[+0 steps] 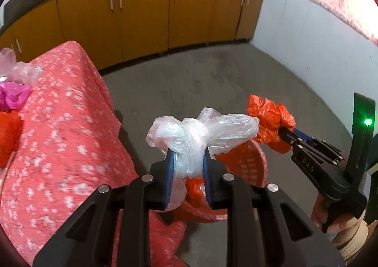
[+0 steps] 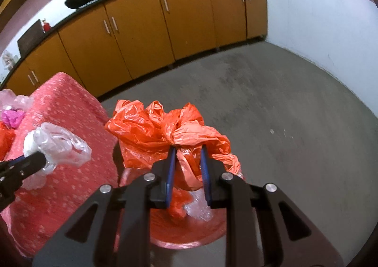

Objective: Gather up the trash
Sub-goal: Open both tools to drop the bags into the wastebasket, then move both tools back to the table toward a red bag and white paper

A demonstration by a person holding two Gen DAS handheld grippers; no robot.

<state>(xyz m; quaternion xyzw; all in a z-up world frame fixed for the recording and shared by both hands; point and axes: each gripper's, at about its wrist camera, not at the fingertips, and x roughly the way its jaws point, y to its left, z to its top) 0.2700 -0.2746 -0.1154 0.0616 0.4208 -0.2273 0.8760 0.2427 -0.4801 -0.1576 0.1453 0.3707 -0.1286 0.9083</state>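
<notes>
My left gripper (image 1: 188,157) is shut on a knotted clear plastic bag (image 1: 200,133) and holds it above a red mesh basket (image 1: 245,165) on the floor. My right gripper (image 2: 188,154) is shut on a crumpled orange plastic bag (image 2: 165,129), also above the basket (image 2: 189,234). The right gripper (image 1: 287,133) with the orange bag (image 1: 269,122) shows in the left wrist view; the left gripper (image 2: 37,160) with the clear bag (image 2: 59,146) shows in the right wrist view. The basket holds orange and clear plastic scraps.
A table with a pink flowered cloth (image 1: 59,137) stands to the left, with pink (image 1: 11,96), clear (image 1: 21,68) and orange (image 1: 7,139) bags on it. Orange cabinets (image 1: 141,18) line the far wall. Grey floor (image 1: 212,77) and a white wall (image 1: 307,42) lie to the right.
</notes>
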